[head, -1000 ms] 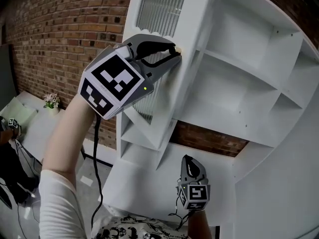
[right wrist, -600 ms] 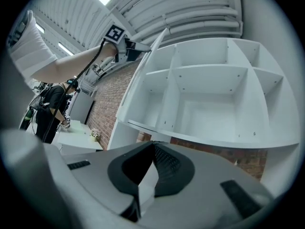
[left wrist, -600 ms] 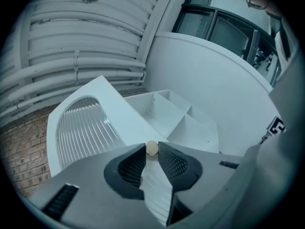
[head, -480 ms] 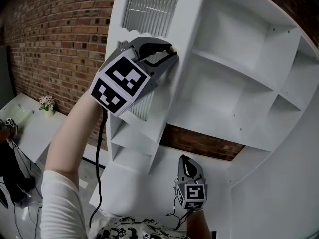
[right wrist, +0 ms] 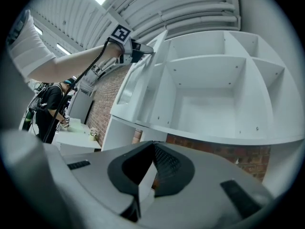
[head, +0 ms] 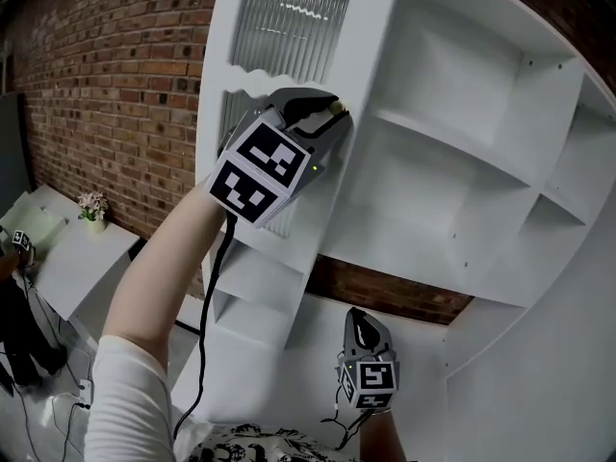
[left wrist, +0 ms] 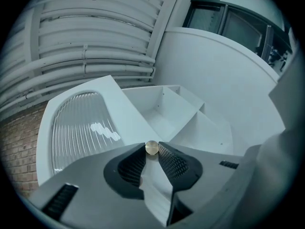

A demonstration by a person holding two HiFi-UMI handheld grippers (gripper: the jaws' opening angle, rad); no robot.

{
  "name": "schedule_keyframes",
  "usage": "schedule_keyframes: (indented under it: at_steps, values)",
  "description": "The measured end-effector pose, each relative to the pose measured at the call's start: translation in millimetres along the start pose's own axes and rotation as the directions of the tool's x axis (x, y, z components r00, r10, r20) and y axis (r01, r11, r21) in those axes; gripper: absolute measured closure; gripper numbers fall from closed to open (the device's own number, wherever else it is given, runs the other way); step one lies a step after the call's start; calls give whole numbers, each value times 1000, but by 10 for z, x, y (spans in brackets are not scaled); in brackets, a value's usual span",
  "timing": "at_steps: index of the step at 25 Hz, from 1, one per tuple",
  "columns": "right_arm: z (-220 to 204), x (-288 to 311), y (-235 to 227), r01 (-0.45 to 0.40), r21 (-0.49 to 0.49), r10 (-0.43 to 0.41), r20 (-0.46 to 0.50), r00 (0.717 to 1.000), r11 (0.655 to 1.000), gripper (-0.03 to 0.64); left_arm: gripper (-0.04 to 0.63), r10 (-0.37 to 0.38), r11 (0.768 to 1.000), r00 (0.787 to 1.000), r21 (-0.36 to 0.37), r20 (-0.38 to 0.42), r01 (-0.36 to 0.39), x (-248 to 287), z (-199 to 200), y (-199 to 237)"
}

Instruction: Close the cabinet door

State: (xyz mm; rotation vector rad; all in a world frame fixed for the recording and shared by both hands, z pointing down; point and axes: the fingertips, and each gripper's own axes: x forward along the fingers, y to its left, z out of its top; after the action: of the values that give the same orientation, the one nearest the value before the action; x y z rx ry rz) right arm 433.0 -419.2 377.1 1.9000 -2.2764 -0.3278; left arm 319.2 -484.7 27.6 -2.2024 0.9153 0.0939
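The white cabinet door (head: pixel 289 27) with a ribbed glass pane stands partly open in front of the open white shelves (head: pixel 452 162). My left gripper (head: pixel 334 110) is raised to the door's free edge, its jaws shut on the small brass knob (head: pixel 338 107). In the left gripper view the knob (left wrist: pixel 151 148) sits between the tips of that gripper (left wrist: pixel 151 150), with the door pane (left wrist: pixel 81 128) to the left. My right gripper (head: pixel 359 316) hangs low below the shelves, shut and empty; its tips meet in the right gripper view (right wrist: pixel 153 145).
A brick wall (head: pixel 106 75) runs behind the cabinet on the left. A white table with a small flower pot (head: pixel 93 207) stands at the lower left. A person (right wrist: pixel 47 109) stands far off by that table. A black cable (head: pixel 204 335) hangs from my left gripper.
My left gripper has moved right with the knob, and the door has swung closer to the shelves. The right gripper has shifted only slightly.
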Motion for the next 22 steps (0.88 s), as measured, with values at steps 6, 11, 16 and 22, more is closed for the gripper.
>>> schedule_keyframes:
  at_steps: [6,11,16,22]
  values:
    - [-40,122,-71,-9,12,9,9,1000,1000,611,494,23,1000,999,8,-23,-23,180,-94,17]
    - [-126,204,-69,-28,31,28,1,1000,999,611,494,60,998,998,22,-24,-59,326,-169,31]
    - [-222,239,-89,-36,43,36,-11,999,998,611,494,87,996,995,32,-44,-86,467,-260,60]
    - [-359,236,-114,-44,74,48,-44,998,996,611,494,121,992,993,24,-10,-121,495,-277,90]
